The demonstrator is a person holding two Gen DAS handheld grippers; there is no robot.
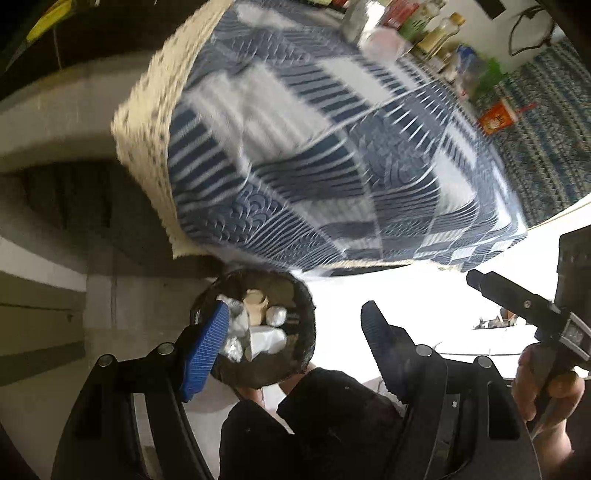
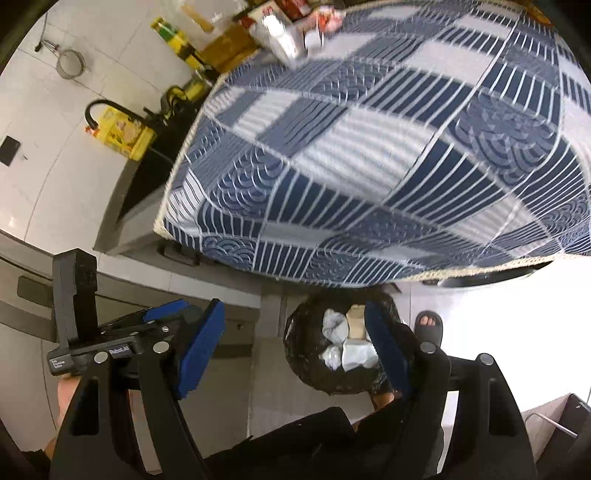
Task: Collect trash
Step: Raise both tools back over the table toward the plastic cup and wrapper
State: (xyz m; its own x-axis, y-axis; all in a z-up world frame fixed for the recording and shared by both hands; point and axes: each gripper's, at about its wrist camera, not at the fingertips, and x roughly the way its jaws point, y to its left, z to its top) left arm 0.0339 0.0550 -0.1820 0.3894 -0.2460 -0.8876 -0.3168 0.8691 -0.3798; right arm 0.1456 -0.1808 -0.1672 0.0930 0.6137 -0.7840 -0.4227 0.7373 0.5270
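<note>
A black-lined trash bin (image 1: 295, 354) stands on the floor below the table edge and holds crumpled white and foil trash (image 1: 258, 332). It also shows in the right wrist view (image 2: 314, 373), with the trash (image 2: 351, 350) inside. My left gripper (image 1: 295, 343) is open and empty, high over the bin. My right gripper (image 2: 295, 350) is open and empty, also above the bin. The right gripper shows at the right edge of the left wrist view (image 1: 517, 302); the left gripper shows at the left of the right wrist view (image 2: 173, 314).
A table with a blue-and-white patterned cloth (image 1: 314, 147) (image 2: 388, 155) fills the upper view. Bottles and packets (image 1: 424, 33) (image 2: 288, 29) stand at its far side. A sink with a black tap (image 2: 110, 114) is at left. A sandalled foot (image 2: 428, 325) is beside the bin.
</note>
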